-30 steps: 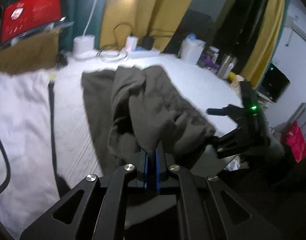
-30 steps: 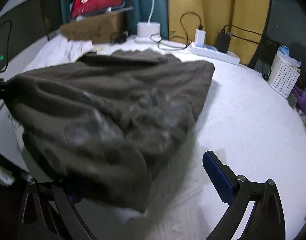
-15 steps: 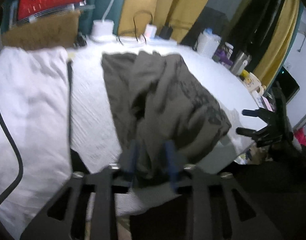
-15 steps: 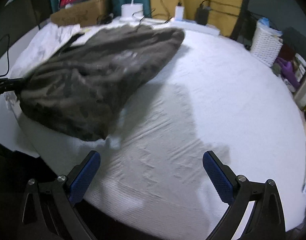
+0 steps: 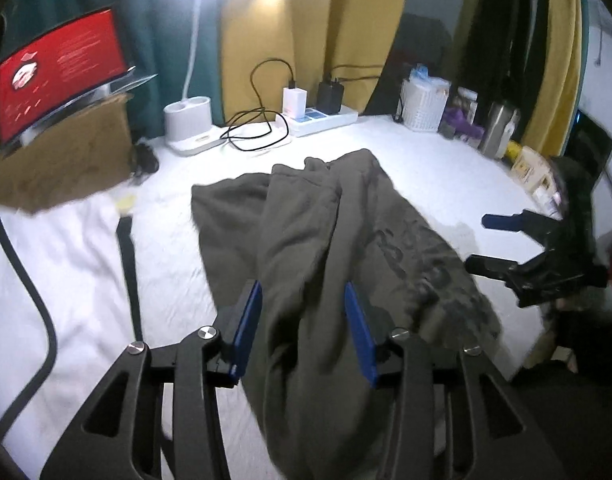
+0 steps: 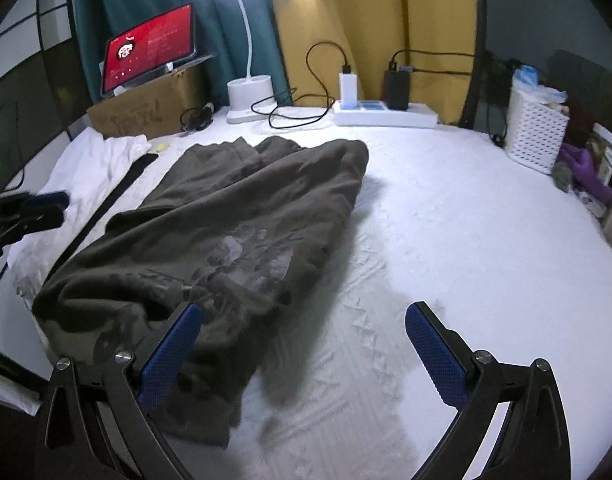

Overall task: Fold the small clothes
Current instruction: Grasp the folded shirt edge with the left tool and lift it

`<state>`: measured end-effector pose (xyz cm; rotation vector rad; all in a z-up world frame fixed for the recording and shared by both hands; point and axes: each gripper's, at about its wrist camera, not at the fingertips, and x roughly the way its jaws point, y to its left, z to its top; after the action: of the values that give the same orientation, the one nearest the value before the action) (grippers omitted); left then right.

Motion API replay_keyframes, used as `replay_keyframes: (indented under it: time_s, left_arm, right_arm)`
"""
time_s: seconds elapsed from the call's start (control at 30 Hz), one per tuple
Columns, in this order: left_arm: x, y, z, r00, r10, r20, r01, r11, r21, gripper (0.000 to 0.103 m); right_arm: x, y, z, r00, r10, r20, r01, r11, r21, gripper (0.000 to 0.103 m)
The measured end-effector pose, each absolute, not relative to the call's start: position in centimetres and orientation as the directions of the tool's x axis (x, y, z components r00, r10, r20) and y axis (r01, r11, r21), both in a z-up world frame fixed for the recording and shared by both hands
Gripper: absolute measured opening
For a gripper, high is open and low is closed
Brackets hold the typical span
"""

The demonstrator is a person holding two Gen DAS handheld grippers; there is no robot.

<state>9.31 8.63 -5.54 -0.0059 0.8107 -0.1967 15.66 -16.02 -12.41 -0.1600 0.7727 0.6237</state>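
A dark olive garment (image 5: 325, 220) with a faded print lies crumpled on the white bed surface (image 5: 417, 160), its near end hanging over the front edge. My left gripper (image 5: 302, 320) sits over that near end. Its jaws are opening, and a fold of the cloth runs loosely between the blue pads (image 5: 246, 320) without being pinched. In the right wrist view the garment (image 6: 234, 220) spreads to the left. My right gripper (image 6: 304, 340) stands wide open over bare sheet, its left finger (image 6: 174, 352) above the cloth's edge. The right gripper (image 5: 479, 242) also shows at the right of the left view.
A white cloth (image 6: 94, 160) and a black strap (image 6: 118, 192) lie left of the garment. At the back stand a cardboard box (image 6: 146, 112) with a red-screen tablet (image 6: 150, 52), a lamp base (image 6: 250, 96), a power strip (image 6: 385, 114) with cables, and a white basket (image 6: 537, 132).
My left gripper was shut on the garment's near end and has opened; the cloth has dropped and settled on the bed. The right gripper has drawn clear of the cloth.
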Motion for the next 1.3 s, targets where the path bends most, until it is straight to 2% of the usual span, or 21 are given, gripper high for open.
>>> replay_keyframes:
  time_s: [0.47,0.83,1.03,1.1,1.13,1.17,1.3]
  left_arm:
    - [17.8,3.7,-8.8,0.578,-0.147,-0.803,0.282,0.959,0.027,0.043]
    - [19.9,2.0,-10.7,0.502,-0.095,-0.86,0.298,0.952,0.068,0.043]
    - [20.3,1.6,-11.0,0.497,-0.084,-0.863,0.315,0.945,0.089,0.042]
    - [20.4,1.5,-10.9,0.495,-0.097,-0.864,0.327,0.942,0.081,0.027]
    - [20.4,1.5,-10.8,0.488,-0.113,-0.866,0.331,0.942,0.064,0.013]
    - [20.5,1.6,-10.6,0.492,-0.118,-0.863,0.325,0.944,0.057,0.007]
    - [20.6,2.9,-9.1,0.525,-0.139,-0.84,0.281,0.96,0.017,0.002]
  right_arm:
    - [20.9,-17.9,-12.8,0.548,0.468,-0.693,-0.535,0.833,0.139,0.102]
    - [23.0,-19.4,-13.9,0.529,0.502,-0.684,-0.517,0.83,0.209,0.102]
    - [23.6,-19.4,-14.2,0.511,0.523,-0.681,-0.528,0.817,0.232,0.102]
    - [23.8,-19.4,-14.3,0.507,0.53,-0.68,-0.53,0.814,0.238,0.102]
    - [23.9,-19.3,-14.4,0.505,0.532,-0.68,-0.531,0.812,0.241,0.102]
    - [24.0,-19.3,-14.5,0.503,0.534,-0.68,-0.531,0.811,0.244,0.102]
    - [24.3,-19.5,-14.7,0.498,0.535,-0.682,-0.526,0.812,0.252,0.102]
